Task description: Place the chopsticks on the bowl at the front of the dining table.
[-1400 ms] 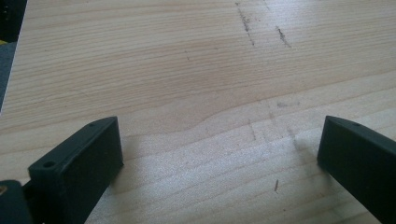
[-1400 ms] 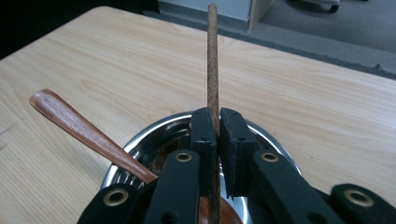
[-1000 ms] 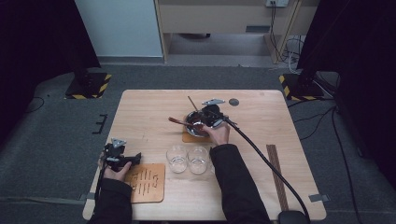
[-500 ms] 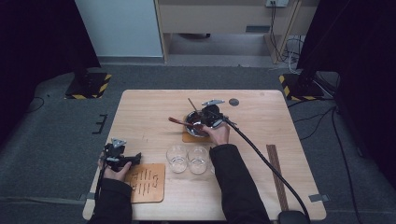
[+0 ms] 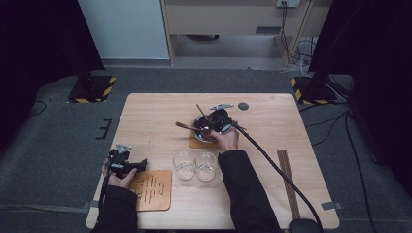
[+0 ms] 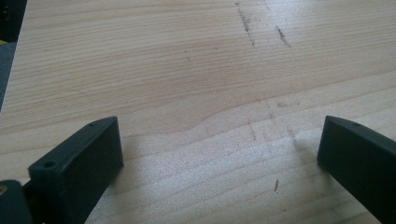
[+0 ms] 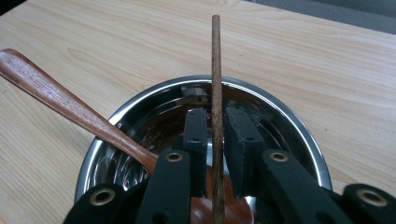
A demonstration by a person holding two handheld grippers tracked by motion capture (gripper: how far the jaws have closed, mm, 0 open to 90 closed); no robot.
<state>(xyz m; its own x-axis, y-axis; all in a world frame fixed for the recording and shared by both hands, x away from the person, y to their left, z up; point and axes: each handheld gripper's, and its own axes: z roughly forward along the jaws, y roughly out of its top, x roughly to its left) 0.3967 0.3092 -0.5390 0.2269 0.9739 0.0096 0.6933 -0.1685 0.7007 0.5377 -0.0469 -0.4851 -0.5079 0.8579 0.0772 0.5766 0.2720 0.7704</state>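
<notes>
At the left of the worktop, near its 8 o'clock corner, a hand holds the left tool. Its jaws stand wide apart with bare wood between them in the left gripper view. Just to the right lies a flat wooden board with dark slits. At 3 o'clock from the board stand two clear glasses, side by side and almost touching.

Up at 12 o'clock from the glasses, a shiny metal bowl sits on a brown mat. A wooden spoon leans in the bowl, its handle pointing out at 9 o'clock in the high view. The right tool reaches into the bowl. A thin wooden stick stands between its jaws and pokes out over the far rim. The jaws have just been opening a little; the pads look like they may be slightly off the stick, but it is hard to tell.

Farther right, a small dark disc lies near the far edge, and a long dark strip lies near the right edge.
</notes>
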